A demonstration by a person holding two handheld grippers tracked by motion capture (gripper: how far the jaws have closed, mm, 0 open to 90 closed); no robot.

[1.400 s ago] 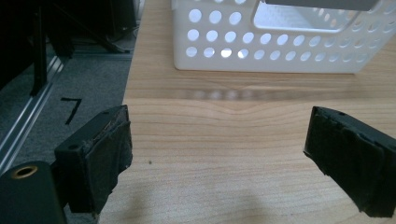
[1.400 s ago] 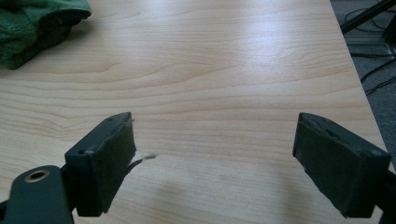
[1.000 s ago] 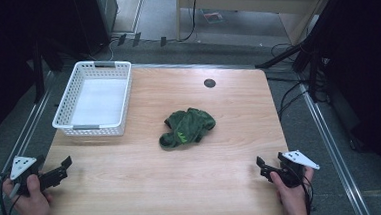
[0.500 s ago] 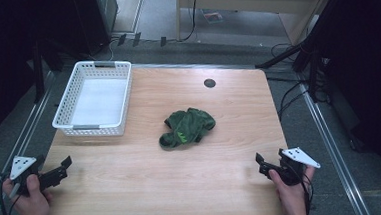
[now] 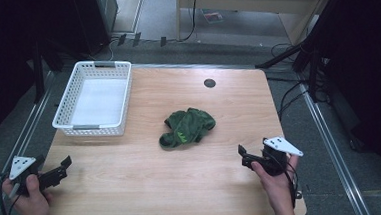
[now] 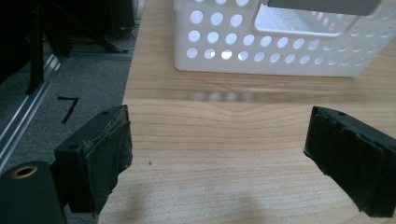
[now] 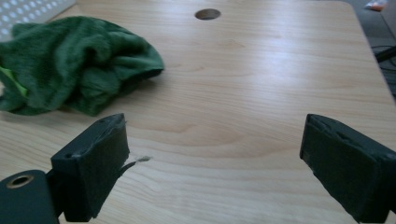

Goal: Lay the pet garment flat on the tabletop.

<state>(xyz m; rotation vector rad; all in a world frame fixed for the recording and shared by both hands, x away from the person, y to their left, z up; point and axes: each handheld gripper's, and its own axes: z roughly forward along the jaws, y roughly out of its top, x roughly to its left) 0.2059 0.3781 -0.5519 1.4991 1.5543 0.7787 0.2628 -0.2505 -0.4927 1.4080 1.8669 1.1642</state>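
- The cloth (image 5: pixel 187 127) is dark green, with a small patch of bright yellow-green showing on it.
- The basket (image 5: pixel 96 127) is white. Its walls have rows of little round holes, like dots.
- The desk (image 5: pixel 148 180) is light brown wood with thin wavy lines in it.
- A small round hole (image 5: pixel 209 83) in the desk looks dark.
- The left gripper (image 5: pixel 63 166) is black, with a light grey plate on top.
- The right gripper (image 5: pixel 242 155) is black too, also with a light grey plate on top.
- The fingers (image 7: pixel 93 163) have black pads.
- The floor (image 5: pixel 298 101) around the desk is grey.
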